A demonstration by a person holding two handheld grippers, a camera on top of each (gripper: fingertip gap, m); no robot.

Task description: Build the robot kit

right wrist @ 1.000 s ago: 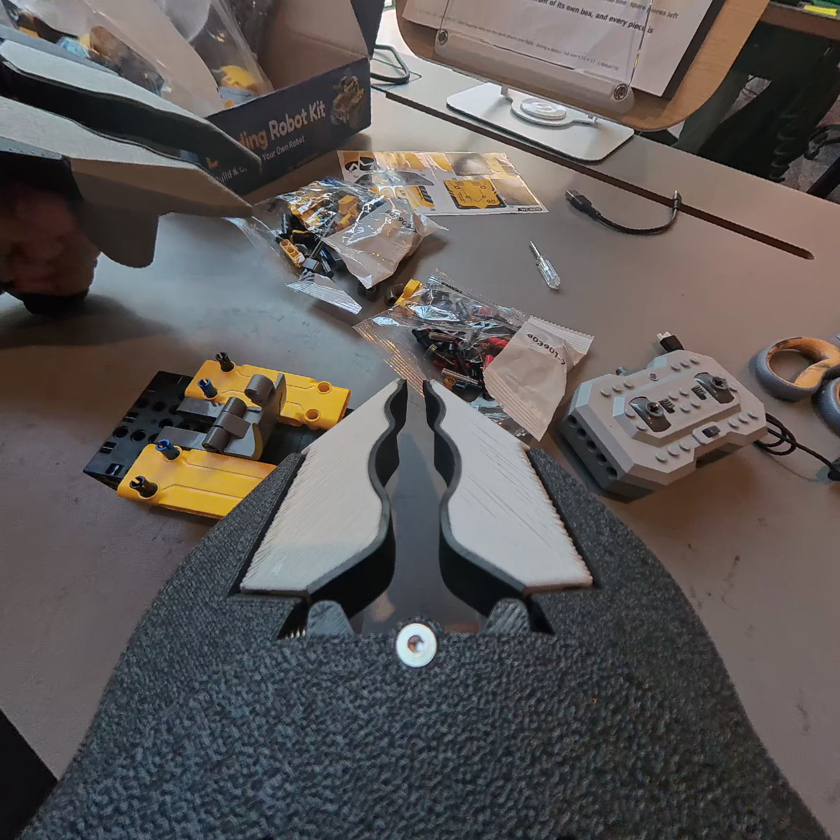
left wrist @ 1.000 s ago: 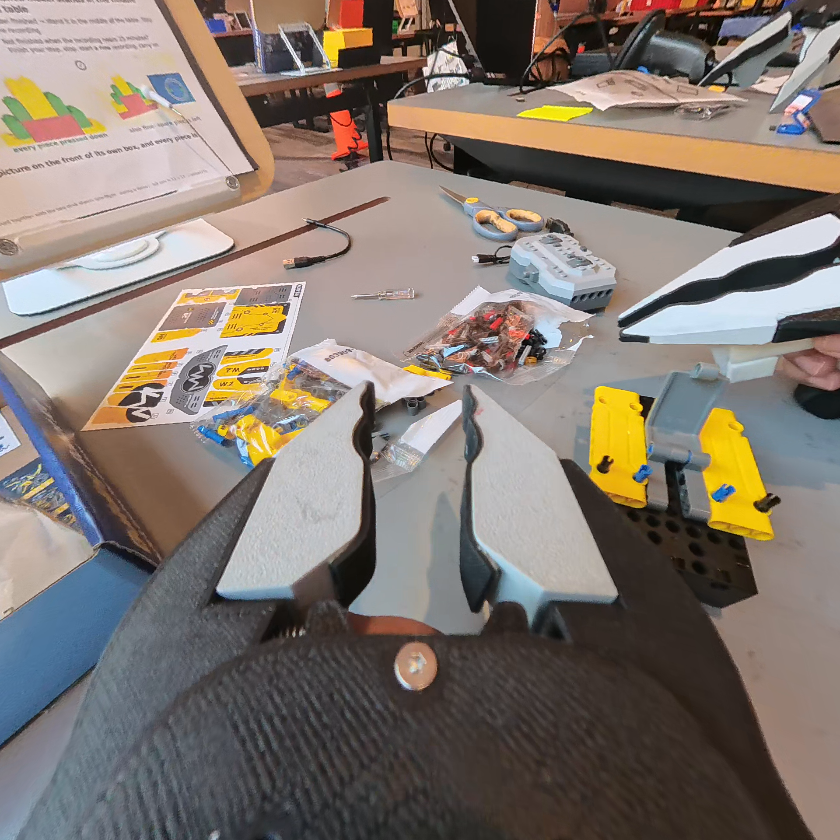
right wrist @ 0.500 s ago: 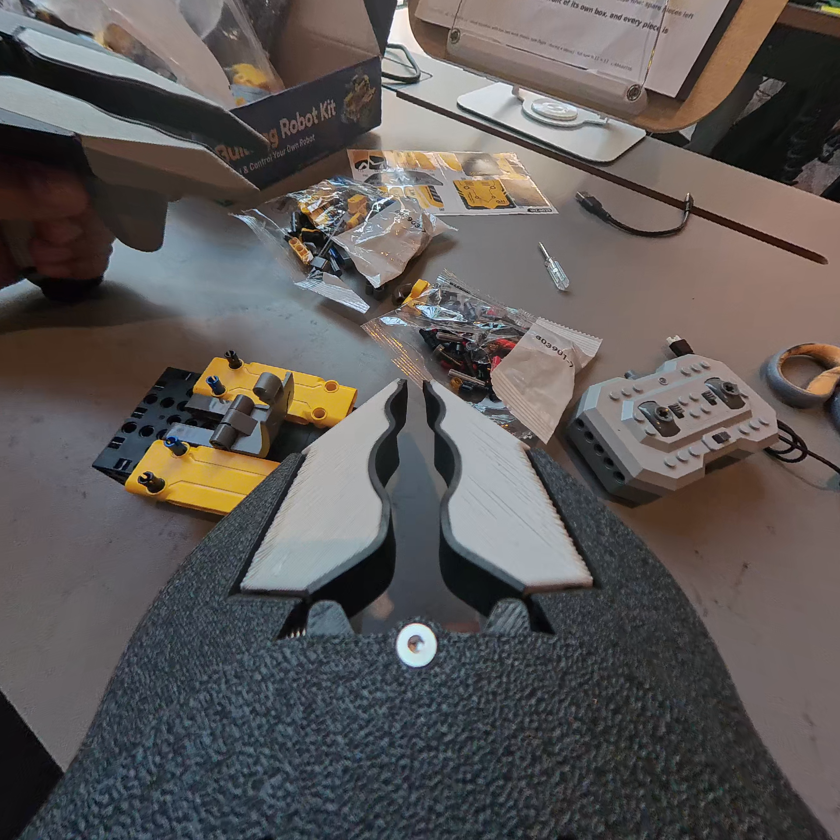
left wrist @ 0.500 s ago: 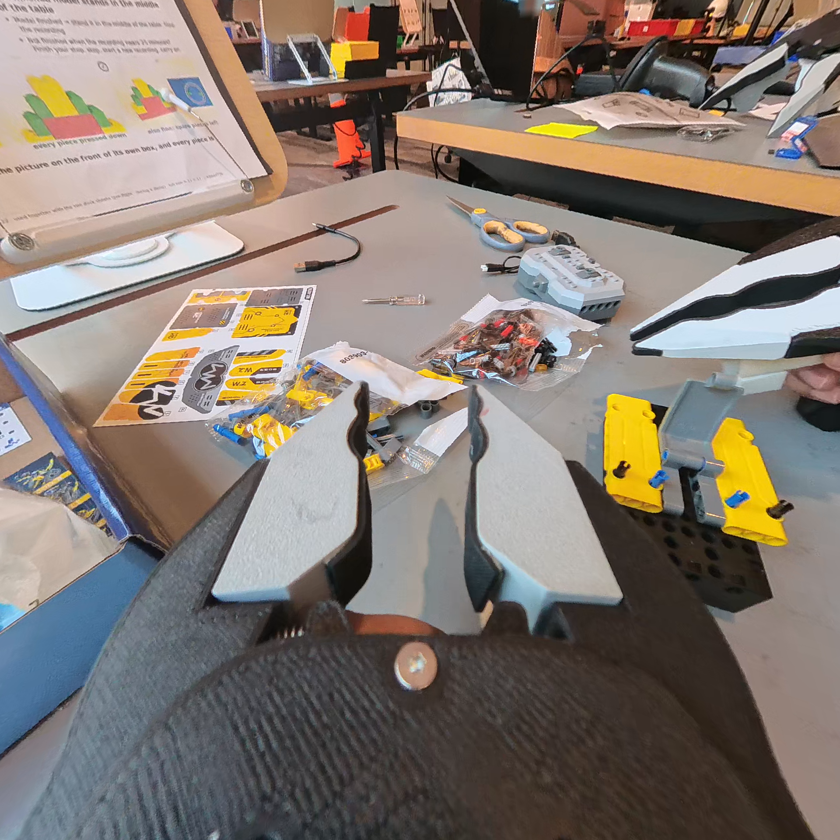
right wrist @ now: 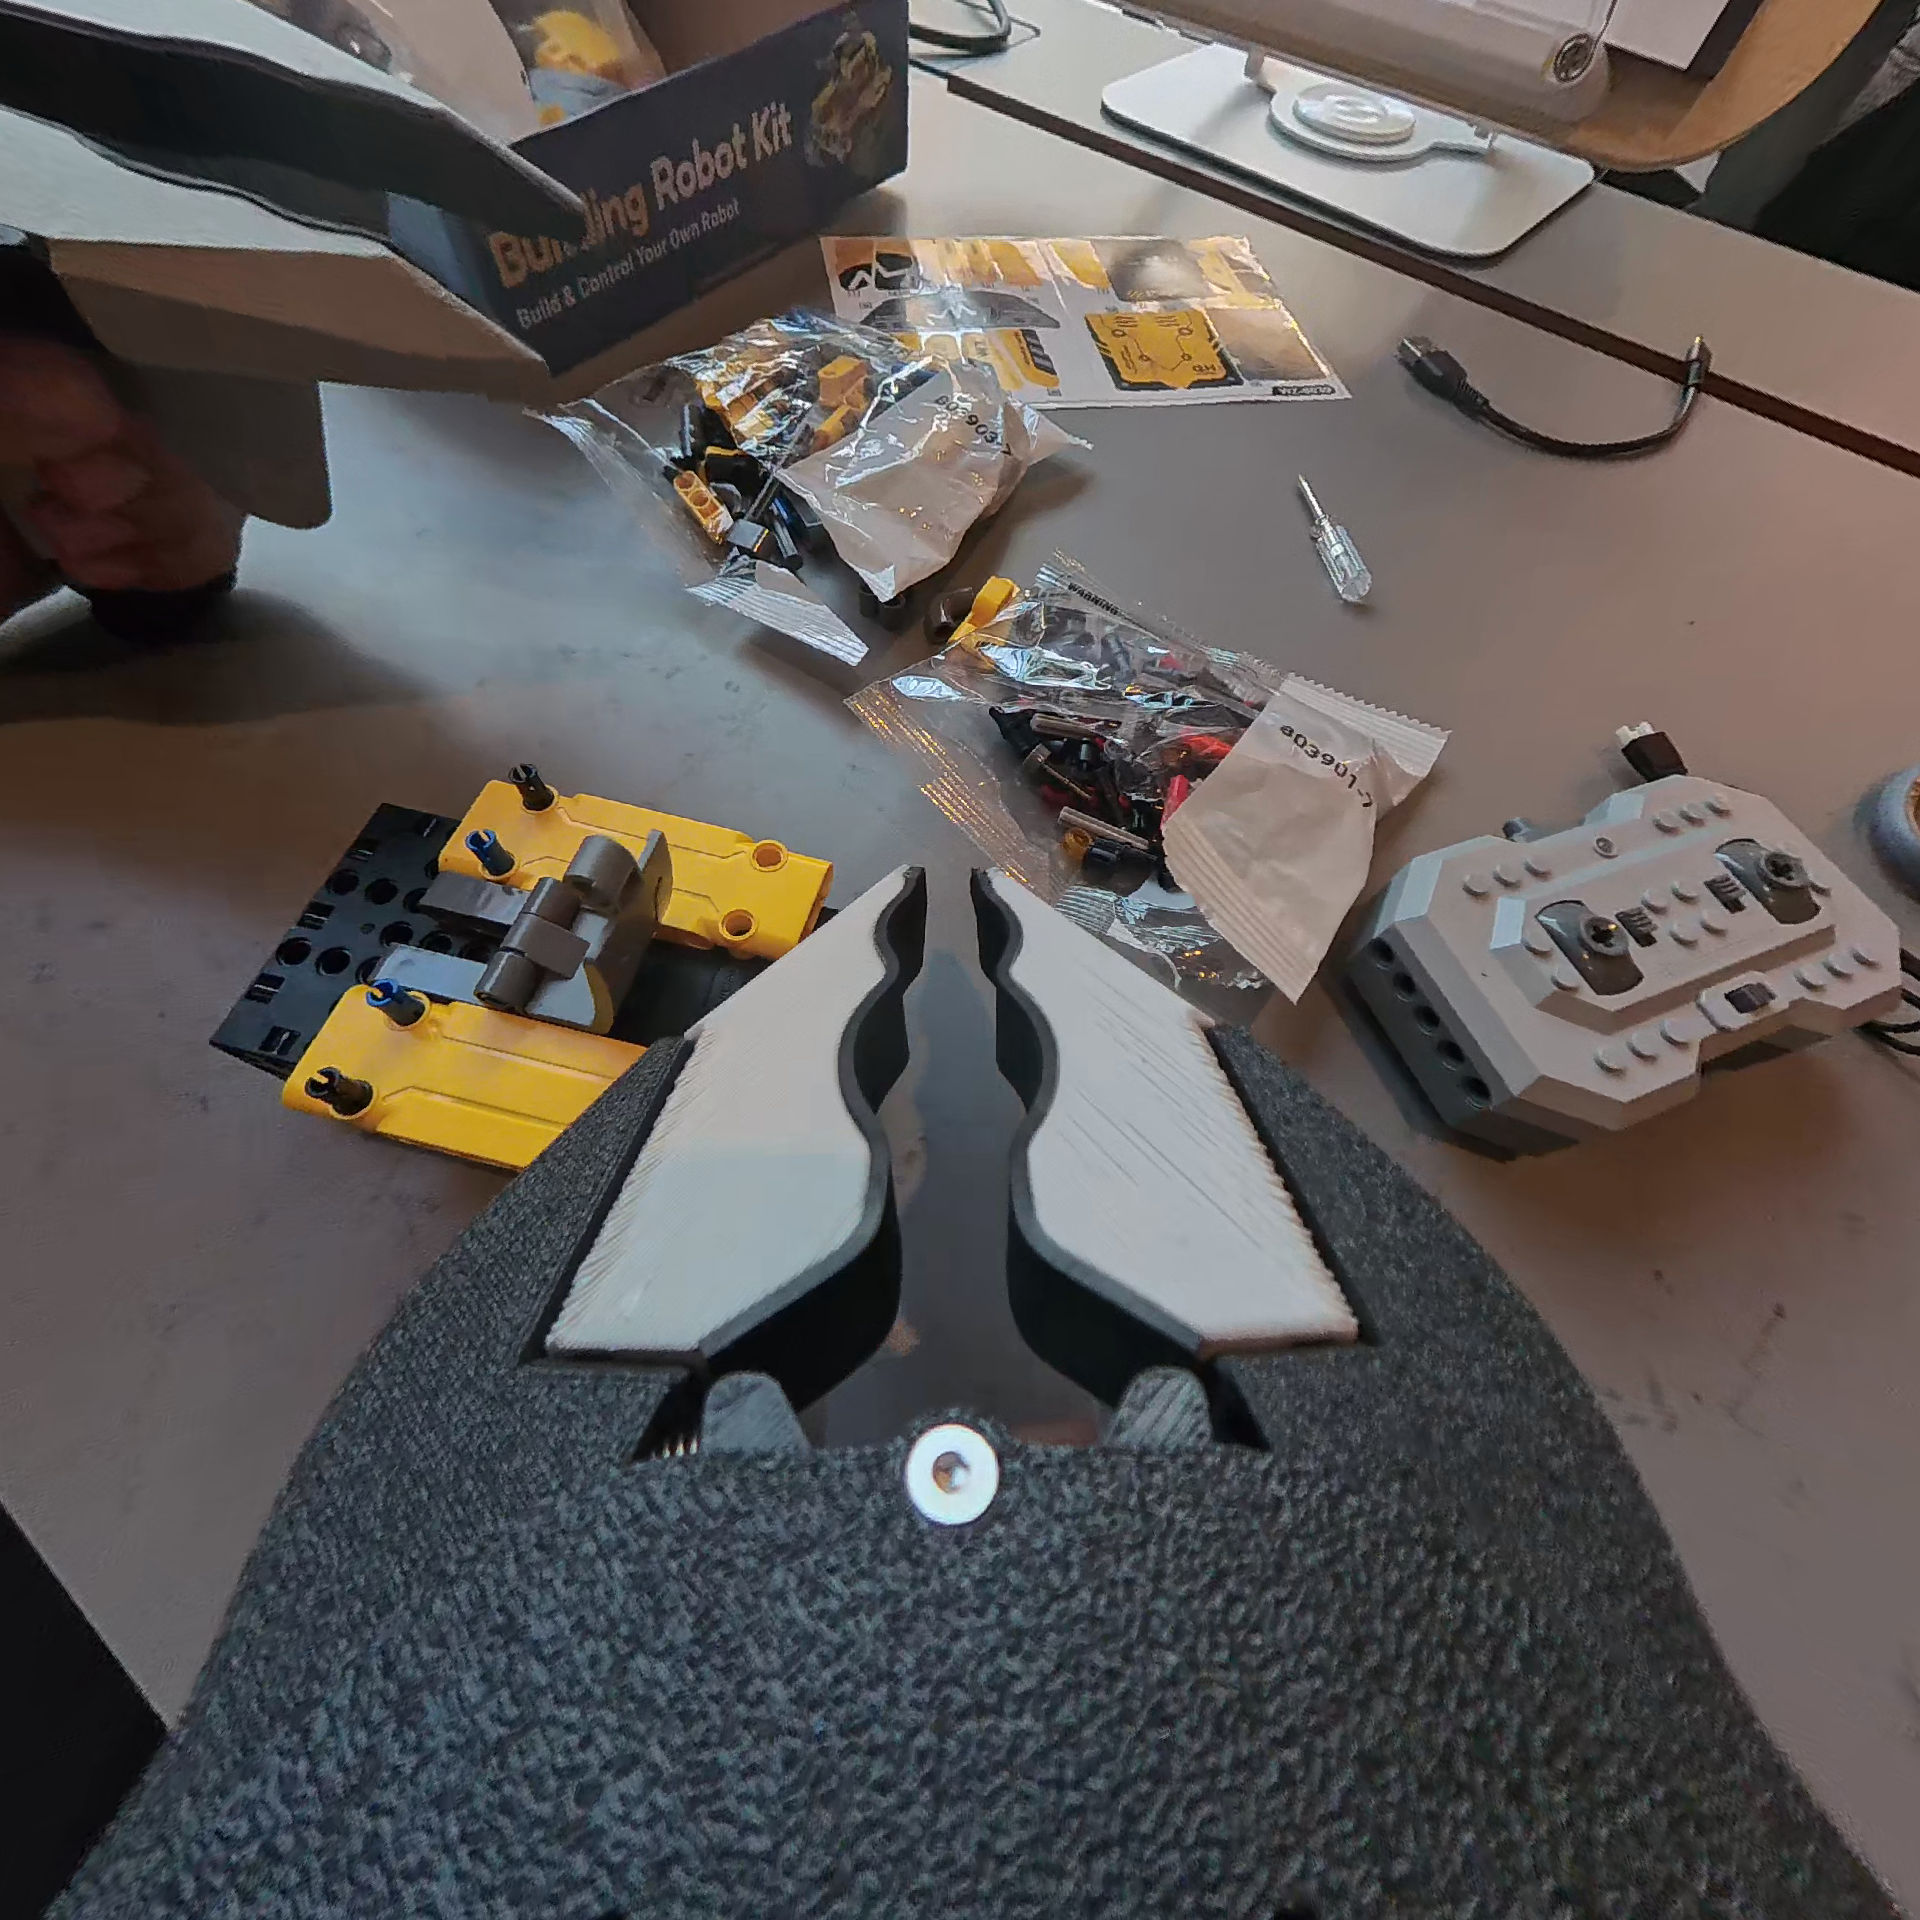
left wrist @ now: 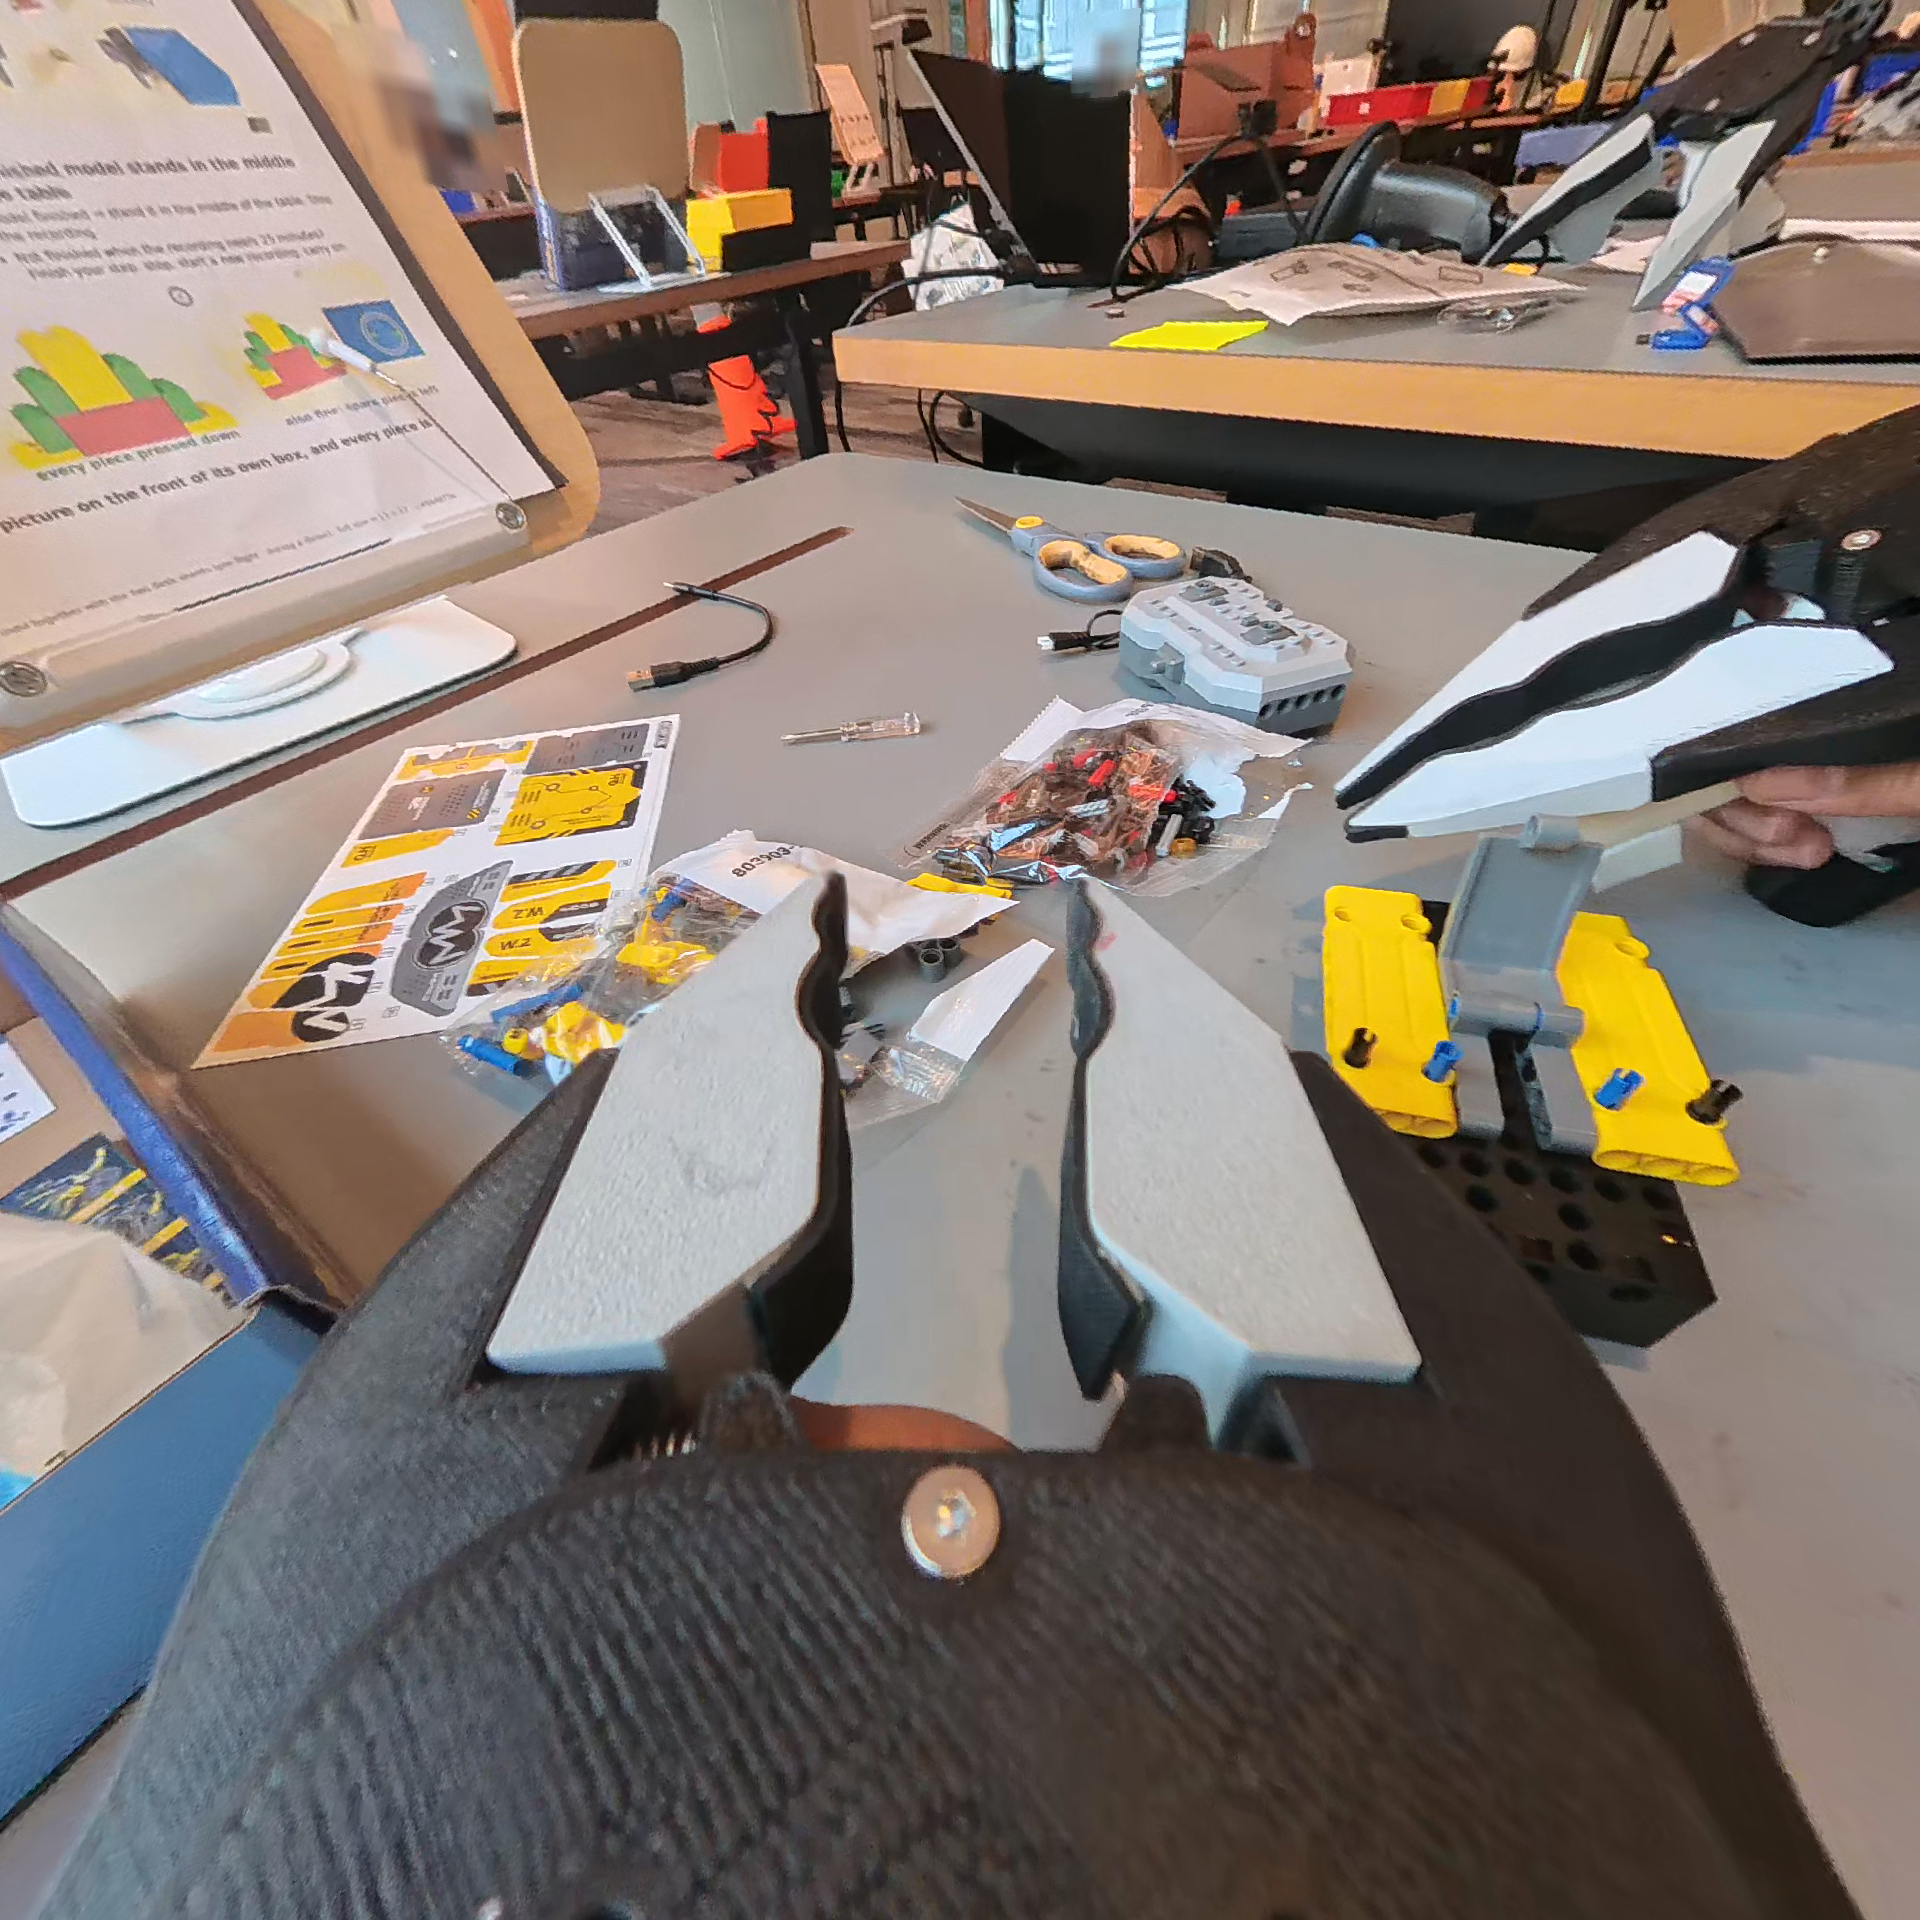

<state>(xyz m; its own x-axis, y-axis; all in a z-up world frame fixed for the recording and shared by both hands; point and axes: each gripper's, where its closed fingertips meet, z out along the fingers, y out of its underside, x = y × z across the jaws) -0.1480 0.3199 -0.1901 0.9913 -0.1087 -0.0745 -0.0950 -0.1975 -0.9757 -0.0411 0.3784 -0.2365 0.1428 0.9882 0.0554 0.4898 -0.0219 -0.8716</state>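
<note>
My left gripper [left wrist: 954, 902] is open and empty, held above the grey table in front of a torn clear bag of yellow and blue pieces [left wrist: 623, 966]. My right gripper [right wrist: 948, 879] is shut with only a slit between its tips and holds nothing. It hovers just right of a yellow and grey brick assembly [right wrist: 551, 935] on a black perforated plate [right wrist: 312, 935]. In the left wrist view the right gripper [left wrist: 1345, 816] hangs over that assembly [left wrist: 1392, 997]. A second bag of red and black pins [right wrist: 1122, 769] lies just beyond the right fingertips.
A grey battery hub [right wrist: 1621, 956] sits to the right, with a small screwdriver [right wrist: 1335, 540], a sticker sheet [right wrist: 1081, 312] and a short cable [right wrist: 1538, 416] farther back. Scissors [left wrist: 1091, 545] lie behind the hub. An open blue kit box [left wrist: 104, 1351] stands at the left. An instruction stand [left wrist: 208, 364] is at the back. From the right gripper's tips to the grey battery hub [right wrist: 1621, 956] is close to 12 centimeters. Look for it in the left wrist view [left wrist: 1270, 628] too.
Both grippers have drifted only slightly. The left view has tilted up a little and the right gripper has edged forward towards the bags. The jaws have not visibly changed.
</note>
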